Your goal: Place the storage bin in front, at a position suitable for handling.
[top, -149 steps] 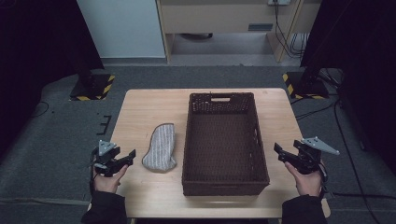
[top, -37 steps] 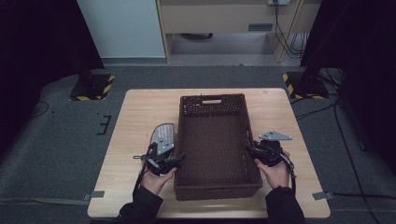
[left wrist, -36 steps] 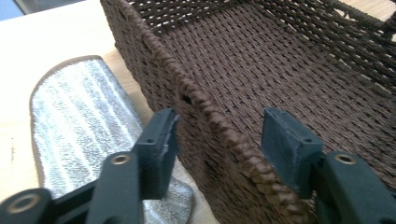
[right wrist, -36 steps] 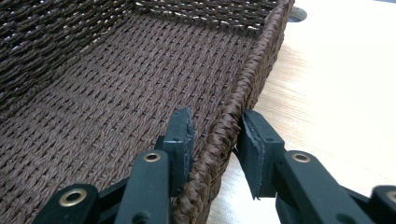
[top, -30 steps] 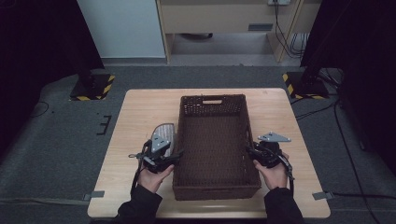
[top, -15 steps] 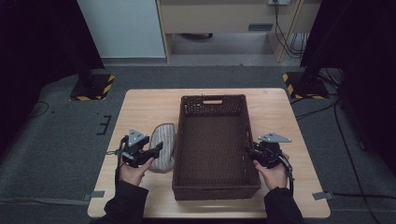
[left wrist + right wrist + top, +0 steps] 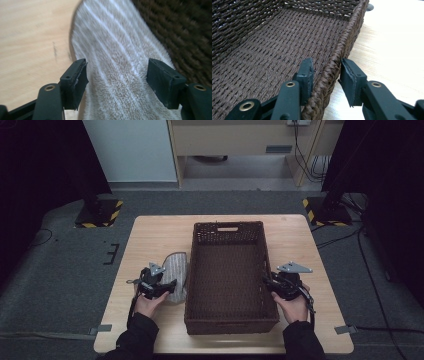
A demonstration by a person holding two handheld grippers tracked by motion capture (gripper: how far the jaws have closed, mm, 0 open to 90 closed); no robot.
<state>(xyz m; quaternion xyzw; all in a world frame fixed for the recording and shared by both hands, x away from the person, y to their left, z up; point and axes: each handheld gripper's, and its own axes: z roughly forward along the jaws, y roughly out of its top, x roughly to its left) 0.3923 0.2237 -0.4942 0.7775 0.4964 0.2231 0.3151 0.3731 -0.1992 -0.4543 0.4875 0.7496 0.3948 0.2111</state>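
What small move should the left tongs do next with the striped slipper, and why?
Probably close the left tongs on the grey striped slipper. Their jaws have just been opening and now stand on either side of it without pressing. The slipper lies flat on the wooden table, right beside the dark wicker basket. The right tongs straddle the basket's wall.

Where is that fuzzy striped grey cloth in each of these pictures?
High view: grey striped cloth lies on the table, left of the wicker basket.
Left gripper view: centre, between the open left tongs.
Right gripper view: not in it.
Shared landmark: the basket.
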